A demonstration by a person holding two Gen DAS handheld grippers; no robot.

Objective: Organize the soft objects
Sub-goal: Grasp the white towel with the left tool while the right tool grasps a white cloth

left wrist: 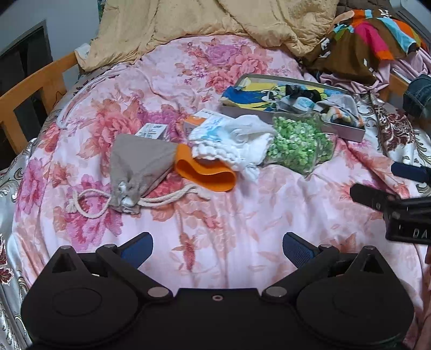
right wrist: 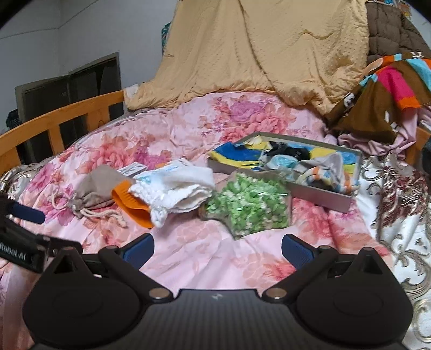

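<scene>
On the pink floral bedspread lie a grey drawstring pouch [left wrist: 140,169] [right wrist: 94,188], an orange band [left wrist: 204,172] [right wrist: 129,203], a white cloth [left wrist: 234,142] [right wrist: 175,188] and a clear bag of green pieces [left wrist: 299,142] [right wrist: 247,207]. A shallow grey box [left wrist: 347,132] [right wrist: 320,196] behind them holds socks and small cloths. My left gripper [left wrist: 217,251] is open and empty above the bedspread, in front of the pile. My right gripper [right wrist: 217,251] is open and empty in front of the green bag; it also shows at the right edge of the left wrist view [left wrist: 382,185].
Two small cartons [left wrist: 153,132] lie behind the pouch. A tan quilt [left wrist: 204,24] and a striped garment [left wrist: 371,35] are heaped at the bed's far end. A wooden bed rail [left wrist: 35,83] runs along the left. A patterned cover [right wrist: 401,204] lies at right.
</scene>
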